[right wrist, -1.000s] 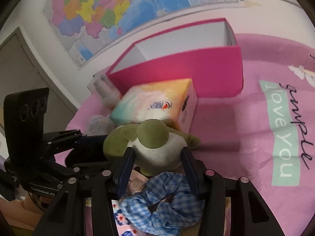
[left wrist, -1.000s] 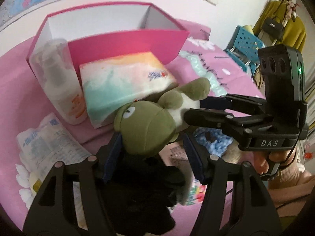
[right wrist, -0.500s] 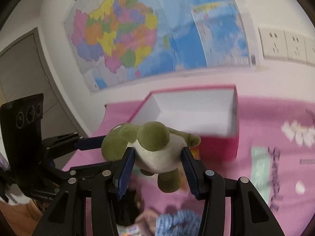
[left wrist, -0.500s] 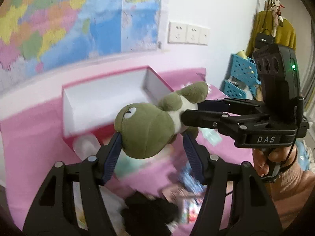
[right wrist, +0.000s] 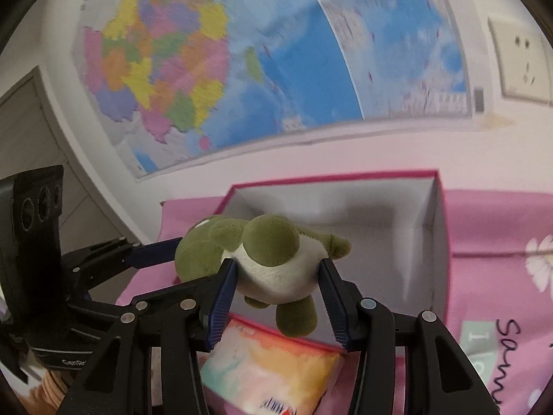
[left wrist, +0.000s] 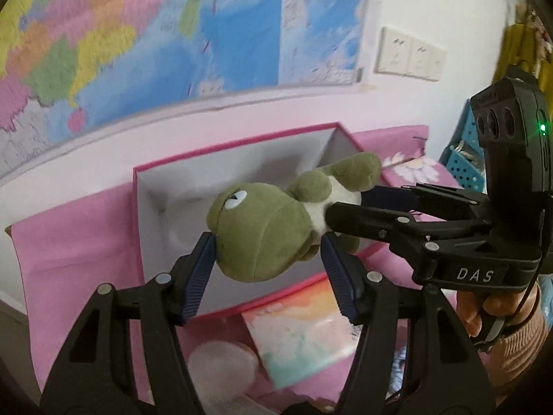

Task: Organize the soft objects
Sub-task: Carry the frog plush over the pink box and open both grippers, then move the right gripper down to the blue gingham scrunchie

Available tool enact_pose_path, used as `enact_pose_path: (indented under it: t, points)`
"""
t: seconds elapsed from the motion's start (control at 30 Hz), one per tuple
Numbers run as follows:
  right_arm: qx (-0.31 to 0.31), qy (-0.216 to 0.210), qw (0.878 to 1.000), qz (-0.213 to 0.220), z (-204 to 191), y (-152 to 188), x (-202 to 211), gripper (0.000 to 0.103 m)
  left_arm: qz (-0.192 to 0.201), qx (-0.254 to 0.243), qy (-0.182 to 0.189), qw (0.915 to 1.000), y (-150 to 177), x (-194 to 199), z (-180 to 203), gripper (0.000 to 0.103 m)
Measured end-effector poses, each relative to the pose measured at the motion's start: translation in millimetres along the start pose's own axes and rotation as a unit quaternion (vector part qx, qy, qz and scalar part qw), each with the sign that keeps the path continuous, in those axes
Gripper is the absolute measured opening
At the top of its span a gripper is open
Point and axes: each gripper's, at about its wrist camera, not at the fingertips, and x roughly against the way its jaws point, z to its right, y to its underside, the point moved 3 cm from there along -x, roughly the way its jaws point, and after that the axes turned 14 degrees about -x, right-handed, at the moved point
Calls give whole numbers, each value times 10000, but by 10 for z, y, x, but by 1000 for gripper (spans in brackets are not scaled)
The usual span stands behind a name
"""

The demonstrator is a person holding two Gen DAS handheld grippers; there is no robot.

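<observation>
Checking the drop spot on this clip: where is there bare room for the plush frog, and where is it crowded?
The pink box shows only bare white floor and walls, so its interior looks free. Pink cloth left of the box is also bare. In front of the box it is crowded: a tissue pack and bottle. Both the left claw and right claw grip the plush frog.

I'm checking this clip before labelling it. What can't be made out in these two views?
- Box floor: partly hidden by the plush turtle in both views.
- Tissue pack print: cut off at the right view's bottom edge.
- Wall map text: blurred.
- Round whitish thing, left view: blurred, behind the left gripper.
</observation>
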Motion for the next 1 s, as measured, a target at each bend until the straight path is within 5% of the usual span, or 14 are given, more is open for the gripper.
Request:
enact_pose_path:
  t: [0.3,0.5,0.73,1.0]
  points:
    - [-71,267,9987,-437,108,54,-387,49,-254,176,-271,9992,74,-146,-112,63]
    - [181,248,9995,-92,36,153,55,49,209,53,-482,9986,158,228,3,67]
    - [492,25,9987,158,-83,478,790,55,805,-382,-172,9959,422,785,407,76]
    - [461,155,9987,135,24,905,1212,61,821,-625,362,9940,699,894,837,77]
